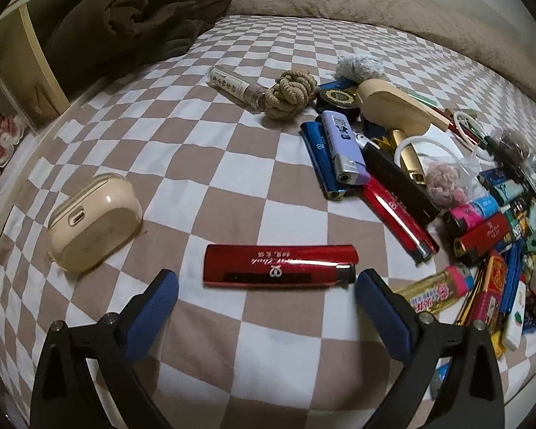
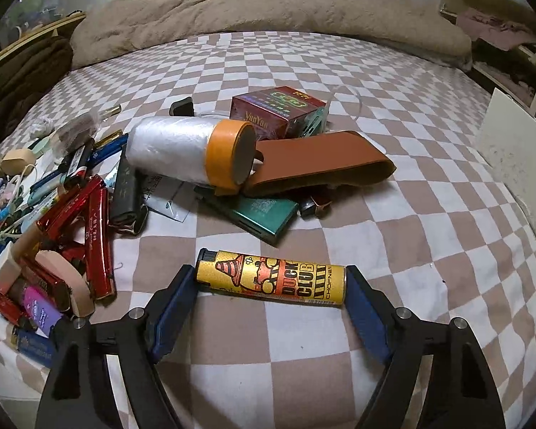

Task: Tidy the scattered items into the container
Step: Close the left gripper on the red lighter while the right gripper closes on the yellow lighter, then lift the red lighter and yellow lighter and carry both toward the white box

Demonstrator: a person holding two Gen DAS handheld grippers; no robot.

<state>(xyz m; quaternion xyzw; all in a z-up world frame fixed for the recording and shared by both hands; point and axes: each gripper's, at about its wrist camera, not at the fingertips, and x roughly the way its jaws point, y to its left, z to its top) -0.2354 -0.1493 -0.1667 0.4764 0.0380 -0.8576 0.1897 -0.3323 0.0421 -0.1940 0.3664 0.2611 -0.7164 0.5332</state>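
Observation:
A glossy red lighter [image 1: 278,266] lies crosswise on the checked bedsheet [image 1: 196,164]. It sits just past the blue pads of my left gripper [image 1: 267,280], which stands wide open and does not touch it. In the right wrist view, a yellow "Duck Club" lighter [image 2: 268,277] lies crosswise between the blue pads [image 2: 361,304]. My right gripper [image 2: 271,284] is shut on it lengthwise, one pad against each end. A white box-like thing [image 2: 514,150] stands at the right edge; I cannot tell whether it is the container.
A heap of lighters [image 1: 375,178] and small items spreads to the right of the left gripper, with a cream earbud case [image 1: 94,221] on its left. Ahead of the right gripper are a film roll [image 2: 189,150], brown strap [image 2: 321,164], red box [image 2: 275,111] and green case [image 2: 264,218].

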